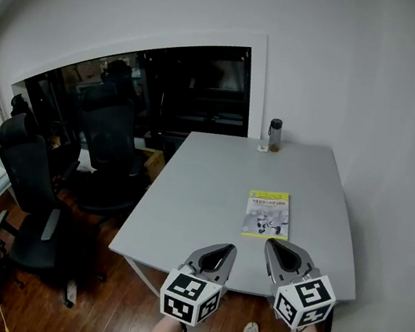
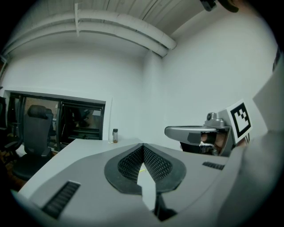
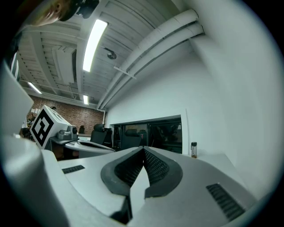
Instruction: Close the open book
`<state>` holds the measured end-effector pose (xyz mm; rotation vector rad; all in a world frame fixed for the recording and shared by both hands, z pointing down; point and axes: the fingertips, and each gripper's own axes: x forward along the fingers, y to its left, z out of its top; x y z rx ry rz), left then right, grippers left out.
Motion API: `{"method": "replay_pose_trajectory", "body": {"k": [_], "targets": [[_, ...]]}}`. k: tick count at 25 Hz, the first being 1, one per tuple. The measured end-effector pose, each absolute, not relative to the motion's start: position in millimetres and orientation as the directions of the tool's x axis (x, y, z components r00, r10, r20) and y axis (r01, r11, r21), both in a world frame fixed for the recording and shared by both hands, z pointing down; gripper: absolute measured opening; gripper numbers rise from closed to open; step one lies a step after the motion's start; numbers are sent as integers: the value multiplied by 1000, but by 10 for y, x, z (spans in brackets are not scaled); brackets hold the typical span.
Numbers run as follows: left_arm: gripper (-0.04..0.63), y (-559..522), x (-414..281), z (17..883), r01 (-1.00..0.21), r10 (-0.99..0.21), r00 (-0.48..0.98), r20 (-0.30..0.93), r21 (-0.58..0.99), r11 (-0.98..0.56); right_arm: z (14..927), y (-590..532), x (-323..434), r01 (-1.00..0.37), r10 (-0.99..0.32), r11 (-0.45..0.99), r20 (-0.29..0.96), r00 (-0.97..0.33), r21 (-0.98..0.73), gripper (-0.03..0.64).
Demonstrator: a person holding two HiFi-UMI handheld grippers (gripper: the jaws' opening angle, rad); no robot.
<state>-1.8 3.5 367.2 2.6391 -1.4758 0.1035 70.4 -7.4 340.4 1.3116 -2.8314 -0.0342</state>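
Book: only your head view shows it. The book lies flat and closed, yellow-green cover up, on the right half of the table, just beyond your right gripper's tips.
Left gripper: your left gripper hangs over the table's near edge. In its own view the jaws meet at the tips, with nothing between the pads.
Right gripper: your right gripper sits beside the left one, a little further in. In its own view the jaws are closed tip to tip and it's empty.
Bottle: a small bottle stands at the table's far edge by the wall. You get it in all three views.
Cross-views: the left gripper view catches the right gripper side-on. The right gripper view catches the left one's marker cube.
Ceiling: only the gripper views show it. There are pipes and a lit strip light.
Brick wall: right gripper view only.
Chairs: black office chairs stand on the wood floor, left of the table.
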Motion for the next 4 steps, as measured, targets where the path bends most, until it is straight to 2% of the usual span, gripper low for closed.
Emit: {"method": "replay_pose_trajectory", "body": {"k": [4], "targets": [[5, 59, -39, 3686, -851, -842, 525, 122, 70, -520, 3404, -50, 684, -763, -764, 646, 12, -646, 28, 6]]}}
